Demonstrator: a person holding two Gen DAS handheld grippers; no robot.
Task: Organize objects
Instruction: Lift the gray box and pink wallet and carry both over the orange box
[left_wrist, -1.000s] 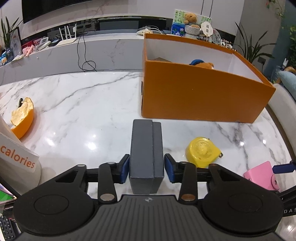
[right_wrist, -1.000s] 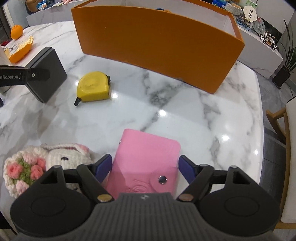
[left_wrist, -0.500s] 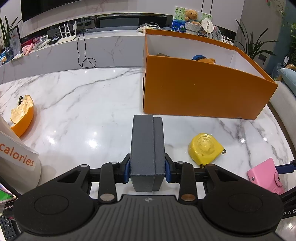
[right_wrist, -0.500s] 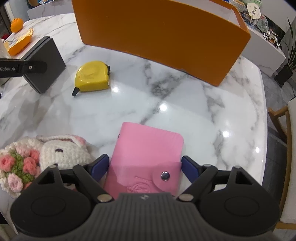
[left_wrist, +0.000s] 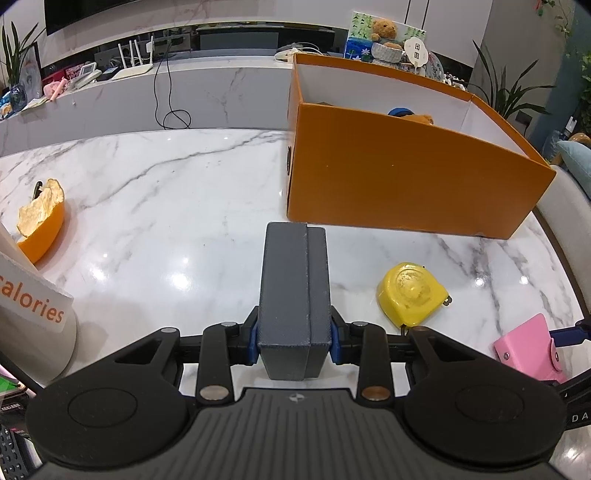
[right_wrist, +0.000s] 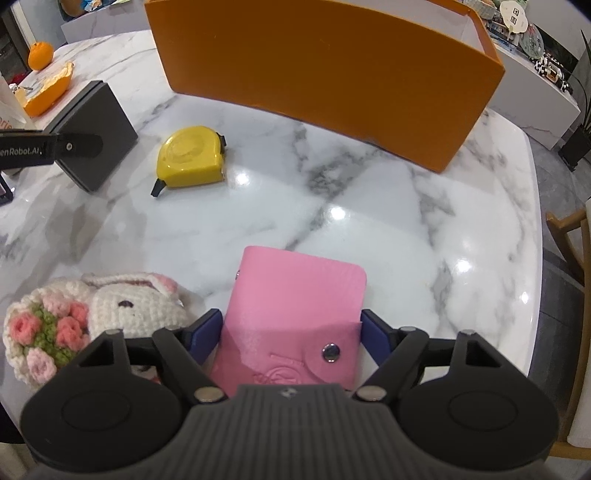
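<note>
Over the last second the left gripper (left_wrist: 294, 341) has pressed its pads onto the grey case (left_wrist: 294, 291), which stands near the marble table's (left_wrist: 166, 206) front edge. The right gripper (right_wrist: 290, 334) has narrowed around the pink wallet (right_wrist: 295, 310), pads seemingly touching it. Both items now look ready to go into the orange box (left_wrist: 406, 177) toward the table's far right corner.

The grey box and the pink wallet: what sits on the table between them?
The yellow tape measure lies between the grey box and the pink wallet, apart from both. Both views show it.
</note>
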